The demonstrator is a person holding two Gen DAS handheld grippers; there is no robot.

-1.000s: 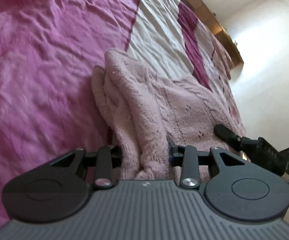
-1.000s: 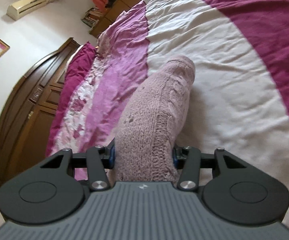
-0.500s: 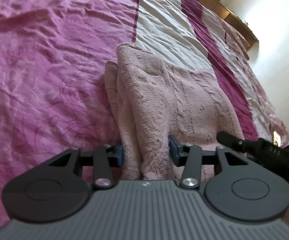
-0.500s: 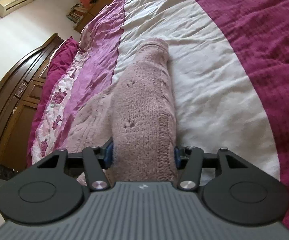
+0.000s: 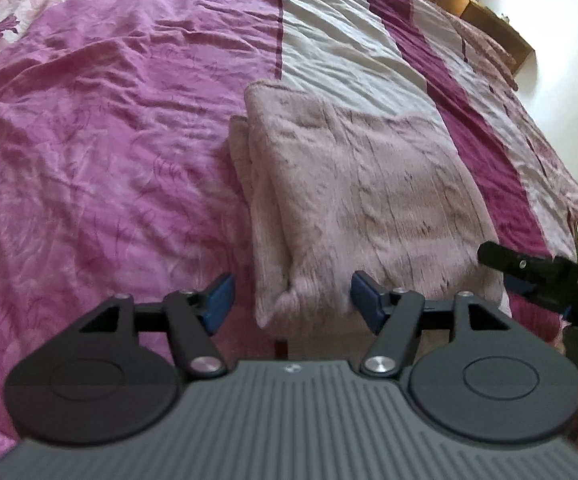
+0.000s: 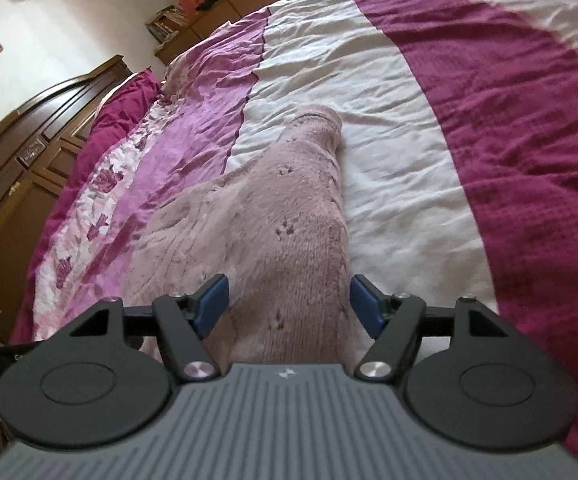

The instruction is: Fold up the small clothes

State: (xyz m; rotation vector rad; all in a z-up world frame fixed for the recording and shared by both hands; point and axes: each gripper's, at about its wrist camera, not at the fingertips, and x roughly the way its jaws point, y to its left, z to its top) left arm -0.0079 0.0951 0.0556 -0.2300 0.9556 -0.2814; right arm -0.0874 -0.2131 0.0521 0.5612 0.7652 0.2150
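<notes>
A pale pink knitted sweater lies folded flat on the bed, its near left corner between my left gripper's fingers. The left gripper is open, with blue pads apart and clear of the cloth. In the right wrist view the sweater stretches away from my right gripper, which is open with its pads standing just off either side of the knit. The right gripper also shows in the left wrist view at the sweater's near right corner.
The bed cover has pink, white and dark magenta stripes. A dark wooden headboard and wardrobe stand at the left. A wooden ledge runs along the far wall.
Both grippers opened and let go of the sweater. The sweater came down from a raised fold and now lies flat on the bed. Both grippers have drawn back slightly.
</notes>
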